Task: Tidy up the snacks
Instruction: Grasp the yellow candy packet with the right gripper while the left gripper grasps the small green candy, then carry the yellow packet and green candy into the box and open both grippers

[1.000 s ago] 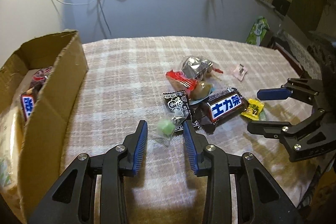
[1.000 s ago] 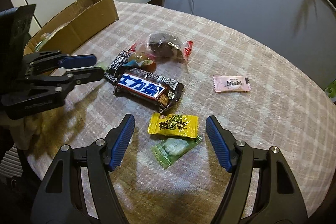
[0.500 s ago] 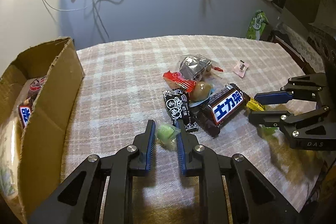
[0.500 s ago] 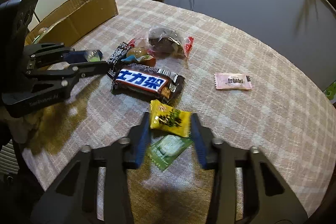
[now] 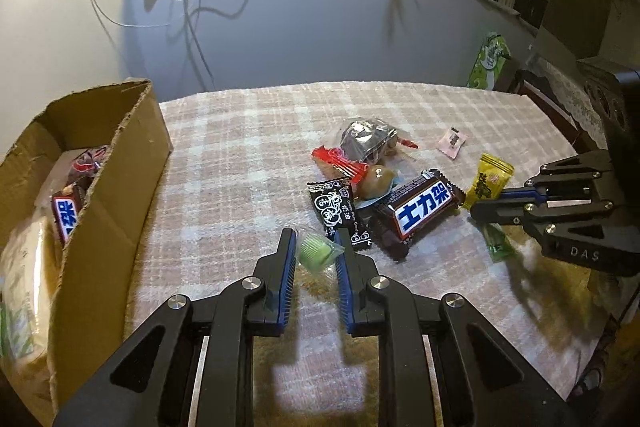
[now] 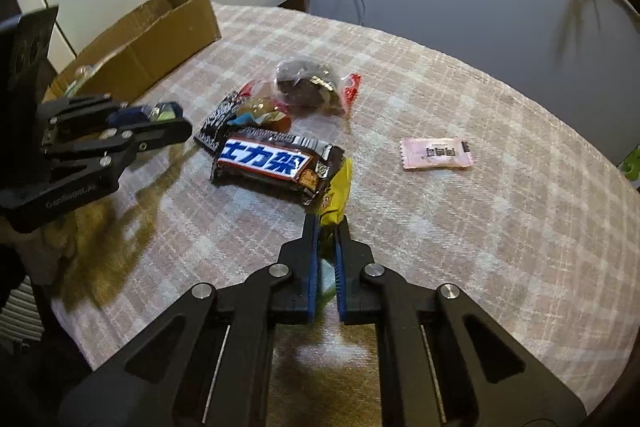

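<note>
Near edge of the tabletop (image 5: 224, 131), plaid cloth over it. Our left gripper (image 5: 316, 247) is clenched on a green candy (image 5: 316, 248), pads pressing its clear wrapper, lifted just above the cloth. Our right gripper (image 6: 326, 227) is clamped on a yellow packet (image 6: 337, 189), which sticks up between the pads; a green packet (image 5: 496, 245) shows under that gripper, and we cannot tell whether it is pinched too. The right jaws have just been closing.

Mid-table, a loose pile: a chocolate bar (image 6: 276, 163), a black packet (image 5: 336, 211) touching it, a red wrapper (image 5: 340, 163), a clear bag (image 5: 366, 139) of dark pieces behind. A pink sachet (image 6: 436, 153) lies apart, toward the right edge.

At the left edge, a cardboard box (image 5: 120, 187), more snacks inside.
</note>
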### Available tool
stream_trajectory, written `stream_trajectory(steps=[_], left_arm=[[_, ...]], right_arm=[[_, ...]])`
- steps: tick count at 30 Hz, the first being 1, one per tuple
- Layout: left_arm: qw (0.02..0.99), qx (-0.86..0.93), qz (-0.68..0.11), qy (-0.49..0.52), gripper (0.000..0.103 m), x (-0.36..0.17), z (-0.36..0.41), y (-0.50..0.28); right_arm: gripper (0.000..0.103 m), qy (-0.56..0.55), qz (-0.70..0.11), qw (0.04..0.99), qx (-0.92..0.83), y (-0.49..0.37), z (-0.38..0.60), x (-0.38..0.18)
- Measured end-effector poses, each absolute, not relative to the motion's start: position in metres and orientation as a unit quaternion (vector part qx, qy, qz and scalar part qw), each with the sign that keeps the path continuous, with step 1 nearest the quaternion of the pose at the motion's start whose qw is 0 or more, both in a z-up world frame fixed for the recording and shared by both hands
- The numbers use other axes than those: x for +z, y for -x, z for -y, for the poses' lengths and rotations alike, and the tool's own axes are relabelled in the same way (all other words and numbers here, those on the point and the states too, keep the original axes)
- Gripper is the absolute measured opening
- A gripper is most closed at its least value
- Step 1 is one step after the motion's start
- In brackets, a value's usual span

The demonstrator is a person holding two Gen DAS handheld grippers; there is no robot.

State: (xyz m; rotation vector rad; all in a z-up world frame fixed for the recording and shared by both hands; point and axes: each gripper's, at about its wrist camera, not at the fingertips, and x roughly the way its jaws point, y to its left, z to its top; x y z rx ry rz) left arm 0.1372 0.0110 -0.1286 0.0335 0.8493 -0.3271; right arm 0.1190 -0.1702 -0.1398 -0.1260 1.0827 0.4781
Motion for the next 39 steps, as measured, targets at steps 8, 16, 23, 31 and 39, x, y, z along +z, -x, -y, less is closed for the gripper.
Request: stream_trajectory(steps=[8,16,23,31,39], left_arm=[[0.904,-0.156,-0.398,-0.008,0.018,-0.118,-0.014,-0.130],[0.916,-0.153,-0.370,0.011,0.018,-0.094,-0.028,-0.116],[0.929,-0.138,-0.343,0.023,0.018,-0.070,-0.053,-0.098],[0.938,-0.102,-0.329,0.041,0.018,-0.059,-0.097,-0.083],[0.942,-0.068,-0.323,0.057,0.018,-0.058,-0.140,-0.071]], right_arm=[[0.006,0.060,-0.487,0.842,0.225,-0.112,0.171,-0.128],[0.006,0.063,-0.455,0.857,0.233,-0.104,0.161,-0.099],[0.006,0.069,-0.428,0.863,0.258,-0.104,0.132,-0.067],[0.006,0.090,-0.402,0.862,0.295,-0.113,0.074,-0.048],[0.006,0.107,-0.389,0.853,0.332,-0.135,0.004,-0.041]])
